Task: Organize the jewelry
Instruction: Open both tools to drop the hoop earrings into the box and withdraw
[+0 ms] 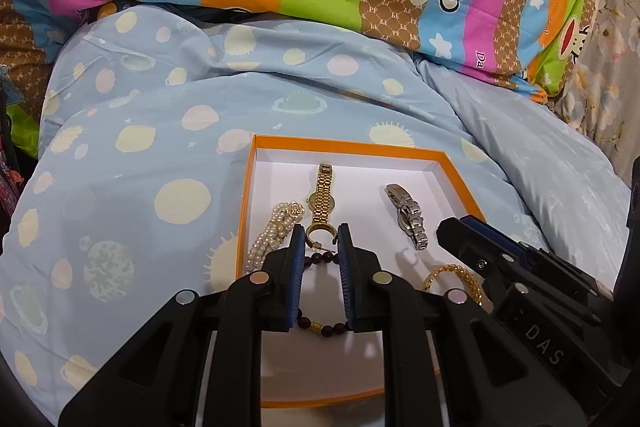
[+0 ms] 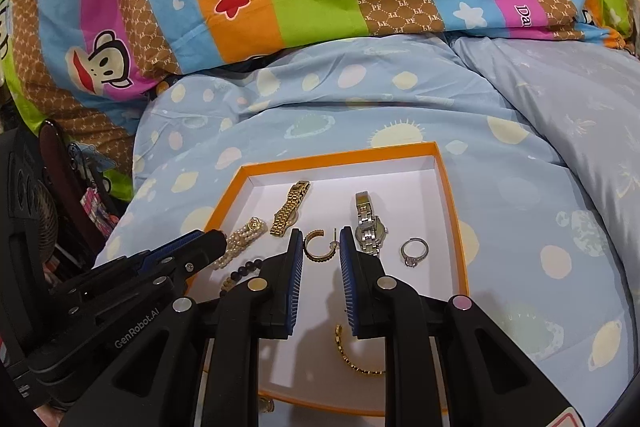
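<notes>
Hovering with jaws narrowly parted and empty, left gripper (image 1: pixel 322 233) and right gripper (image 2: pixel 320 237) above the orange box (image 2: pixel 452 195) on the bed, gold hoop earring (image 2: pixel 316 247) at twelve o'clock, silver ring (image 2: pixel 414 253) at two; sorting seemingly nearly finished, next pick needing a wider opening.

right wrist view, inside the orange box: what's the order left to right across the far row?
Pearl bracelet → gold watch → gold hoop earring → silver watch → silver ring. All lie in the orange box. The bead bracelet and gold chain lie nearer, partly hidden by the tongs, so left out.
</notes>
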{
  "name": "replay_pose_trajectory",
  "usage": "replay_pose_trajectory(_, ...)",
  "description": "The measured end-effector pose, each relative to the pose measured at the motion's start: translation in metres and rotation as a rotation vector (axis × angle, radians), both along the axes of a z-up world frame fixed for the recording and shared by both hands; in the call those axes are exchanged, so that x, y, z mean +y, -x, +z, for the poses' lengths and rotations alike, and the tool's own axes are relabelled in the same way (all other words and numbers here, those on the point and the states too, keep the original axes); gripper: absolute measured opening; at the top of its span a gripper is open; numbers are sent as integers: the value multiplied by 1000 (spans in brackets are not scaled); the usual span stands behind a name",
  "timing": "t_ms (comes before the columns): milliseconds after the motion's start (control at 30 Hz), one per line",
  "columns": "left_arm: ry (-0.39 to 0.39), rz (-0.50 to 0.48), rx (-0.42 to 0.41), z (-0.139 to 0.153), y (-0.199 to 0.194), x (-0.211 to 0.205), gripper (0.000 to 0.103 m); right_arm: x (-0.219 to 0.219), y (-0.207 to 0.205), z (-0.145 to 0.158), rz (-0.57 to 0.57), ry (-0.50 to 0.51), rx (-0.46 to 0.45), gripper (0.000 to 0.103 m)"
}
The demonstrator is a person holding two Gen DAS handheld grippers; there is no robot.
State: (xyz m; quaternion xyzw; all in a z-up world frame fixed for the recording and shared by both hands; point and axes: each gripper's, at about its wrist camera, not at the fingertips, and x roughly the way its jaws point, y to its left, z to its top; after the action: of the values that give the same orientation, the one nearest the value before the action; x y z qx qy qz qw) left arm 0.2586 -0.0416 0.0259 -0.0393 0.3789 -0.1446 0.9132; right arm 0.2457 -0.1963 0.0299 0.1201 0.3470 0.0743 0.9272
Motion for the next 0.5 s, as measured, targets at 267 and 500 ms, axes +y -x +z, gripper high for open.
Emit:
replay_pose_trajectory(267,-10,-2,0,-7,-3,-5,16,-1,-3,-5,-3,3,2,19)
replay_pose_trajectory(500,-4,8,5,-10,-4,-5,27,-4,-1,-3,-9,-3,-13,25)
